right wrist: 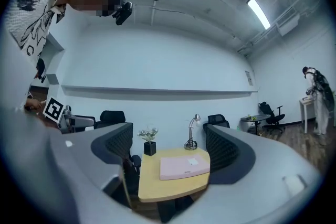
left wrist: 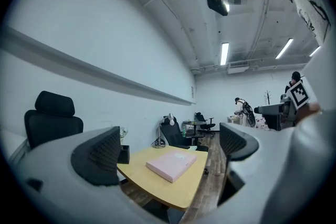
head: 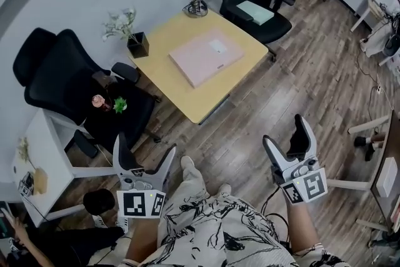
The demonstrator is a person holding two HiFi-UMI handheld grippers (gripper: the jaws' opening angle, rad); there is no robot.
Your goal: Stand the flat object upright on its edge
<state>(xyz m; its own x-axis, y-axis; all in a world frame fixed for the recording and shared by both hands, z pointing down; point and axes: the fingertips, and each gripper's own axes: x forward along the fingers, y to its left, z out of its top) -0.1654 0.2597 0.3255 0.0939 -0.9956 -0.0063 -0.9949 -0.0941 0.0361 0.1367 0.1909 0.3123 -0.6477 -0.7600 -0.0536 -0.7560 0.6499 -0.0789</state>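
1. Nothing of the task is done yet as far as I can see. The pink flat object [head: 205,57] lies flat on its broad face, roughly mid-top of the yellow table [head: 187,103], with no edge lifted.
2. The left gripper [head: 145,147] is released, jaws wide apart with nothing between them. The right gripper [head: 284,133] is the same, spread and empty. Both hang low near the person's body, well apart from the table.
3. Everything is left to do: get to the table, get a grip on the slab, tip it up and balance it on an edge.
4. In the head view its long axis runs lower-left to upper-right, about in line with the table's long side. A small white label [head: 217,47] sits toward the far end, nearer the desk lamp [head: 199,4].
5. It could be a closed laptop or a thin box; it's too small here to say.
6. The plant pot [head: 138,45] stands at the table's left corner, apart from the slab.
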